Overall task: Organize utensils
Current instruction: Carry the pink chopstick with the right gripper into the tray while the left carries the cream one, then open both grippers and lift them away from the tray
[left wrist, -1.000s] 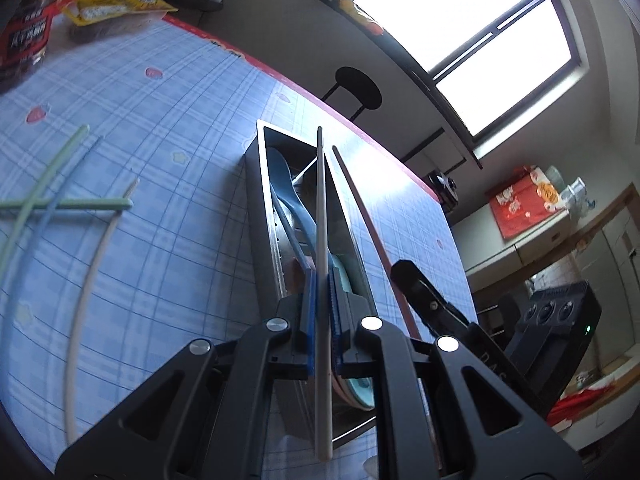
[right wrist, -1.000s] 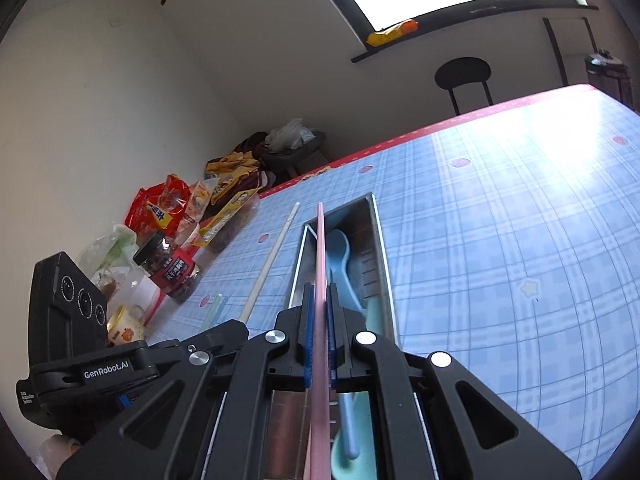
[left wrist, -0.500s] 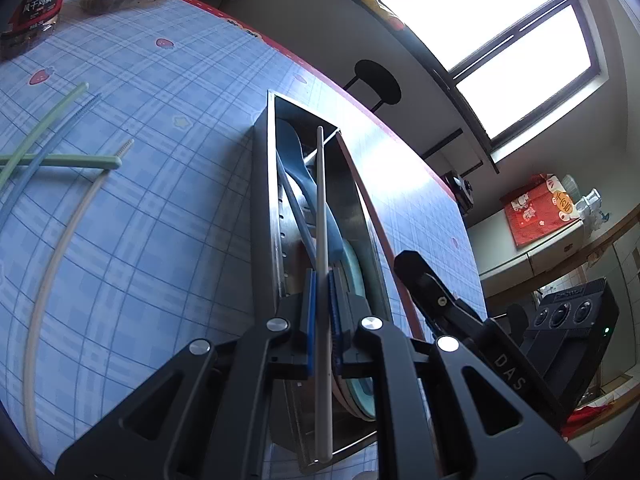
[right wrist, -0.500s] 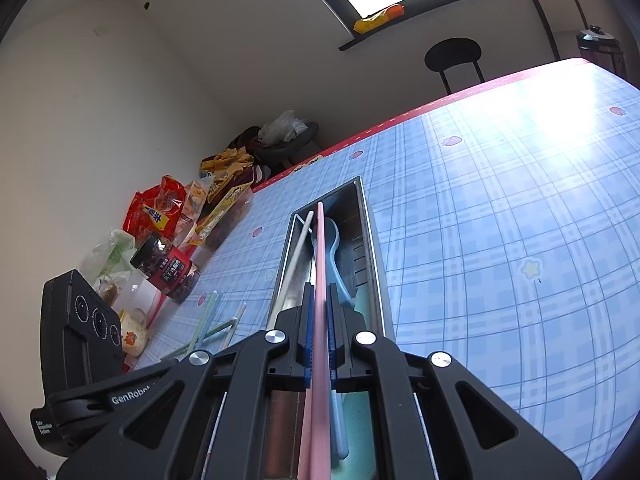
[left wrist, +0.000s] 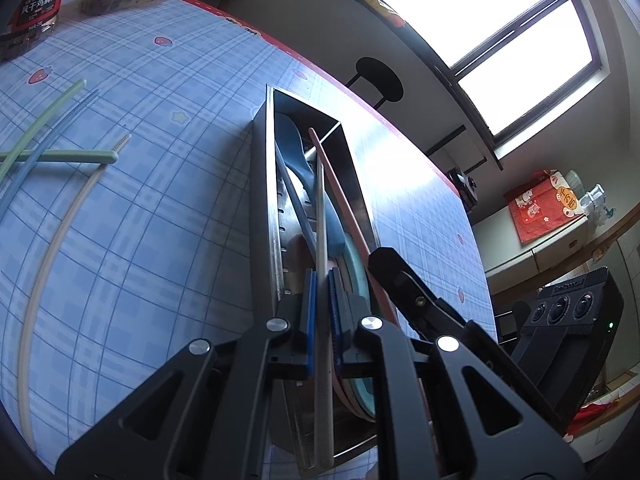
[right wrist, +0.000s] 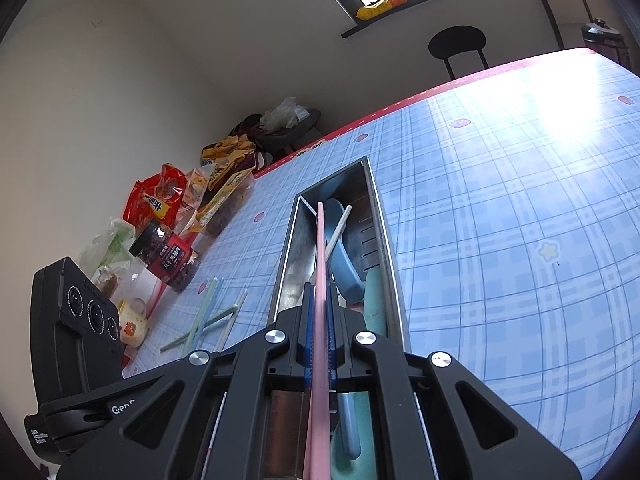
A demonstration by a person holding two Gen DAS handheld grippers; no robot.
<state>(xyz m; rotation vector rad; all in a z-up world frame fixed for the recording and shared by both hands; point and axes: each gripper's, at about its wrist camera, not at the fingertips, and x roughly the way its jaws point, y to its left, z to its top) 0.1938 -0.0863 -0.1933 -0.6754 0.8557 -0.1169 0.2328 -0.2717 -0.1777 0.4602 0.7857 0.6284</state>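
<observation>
A long, narrow metal utensil tray (left wrist: 262, 216) sits on a table covered with a blue checked cloth (left wrist: 168, 208), its far end pointing toward the table's red-trimmed far edge. The left gripper (left wrist: 321, 312) is pressed shut on a cream-white chopstick (left wrist: 321, 216), its blue pads pinching the stick near the middle while the stick's far tip reaches down into the tray. The right gripper (right wrist: 319, 320) is likewise closed, pinching a pink chopstick (right wrist: 319, 264) that also angles down into the tray, alongside the white one. Inside the tray lie a blue spoon (left wrist: 304, 160) and, at the near end, a pale green spoon (right wrist: 376, 300); the two chopstick tips cross just above the blue spoon. On the cloth, well apart from the tray on its left side, several loose utensils remain: two pale green chopsticks (left wrist: 52, 156) crossing each other, a blue chopstick (left wrist: 44, 152) and a cream-white one (left wrist: 52, 236) curving toward the table's near edge. At the far left corner of the table stand snack packets (right wrist: 160, 200) and a dark jar with a red label (right wrist: 168, 256). A black stool (right wrist: 458, 46) stands beyond the far edge, under a bright window (left wrist: 500, 32)
</observation>
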